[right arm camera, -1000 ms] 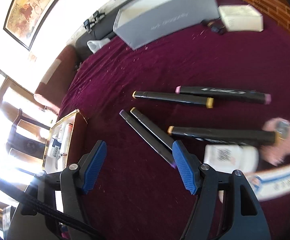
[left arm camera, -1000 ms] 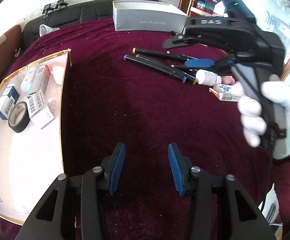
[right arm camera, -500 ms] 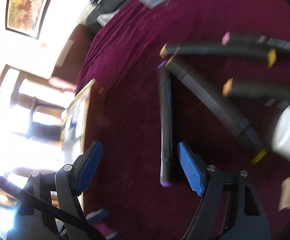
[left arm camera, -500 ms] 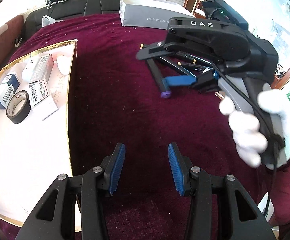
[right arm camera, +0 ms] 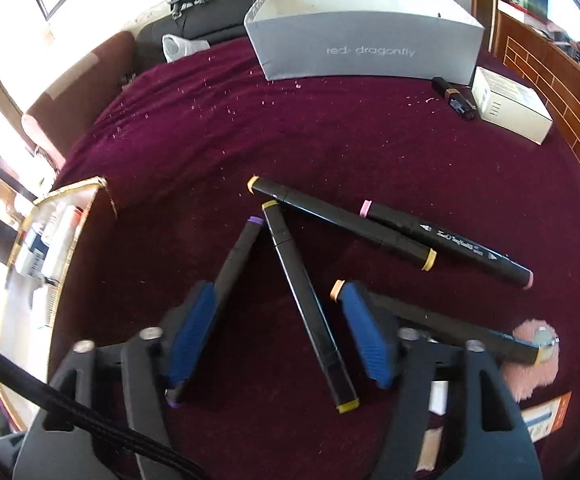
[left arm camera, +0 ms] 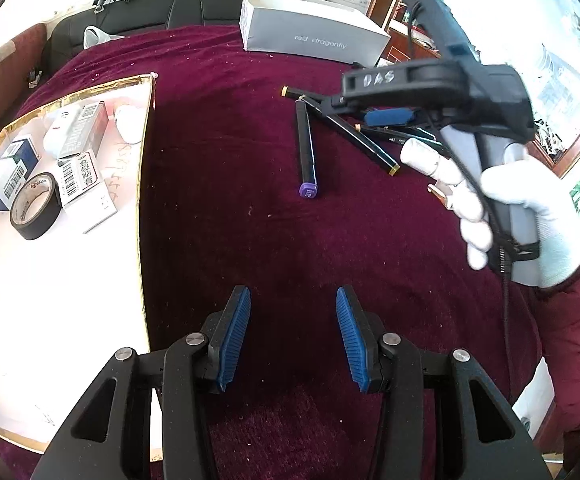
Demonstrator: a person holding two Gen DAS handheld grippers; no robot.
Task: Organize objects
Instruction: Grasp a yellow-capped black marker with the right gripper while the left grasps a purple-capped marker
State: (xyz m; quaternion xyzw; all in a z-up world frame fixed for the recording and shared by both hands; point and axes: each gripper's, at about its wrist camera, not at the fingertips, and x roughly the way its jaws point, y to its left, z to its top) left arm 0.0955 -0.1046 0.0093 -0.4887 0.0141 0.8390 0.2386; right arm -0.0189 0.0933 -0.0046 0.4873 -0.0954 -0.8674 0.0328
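Maroon cloth covers the table; low in the left wrist view the left gripper [left arm camera: 293,338] hangs open and empty. At centre, the right gripper [right arm camera: 274,336] has shifted off the purple-capped marker [left arm camera: 305,145], its jaws just narrowing around the yellow-capped marker [right arm camera: 308,304] without pinching it. Likely that one is picked next for the grey box [right arm camera: 364,42] at upper frame.

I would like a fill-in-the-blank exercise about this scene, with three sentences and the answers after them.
1. The black roll of tape lies in the gold-edged ____ on the left.
2. The marker between the open right tongs has ____ end caps.
3. The grey box at the far edge bears the words red ____.

Missing words: tray; yellow; dragonfly
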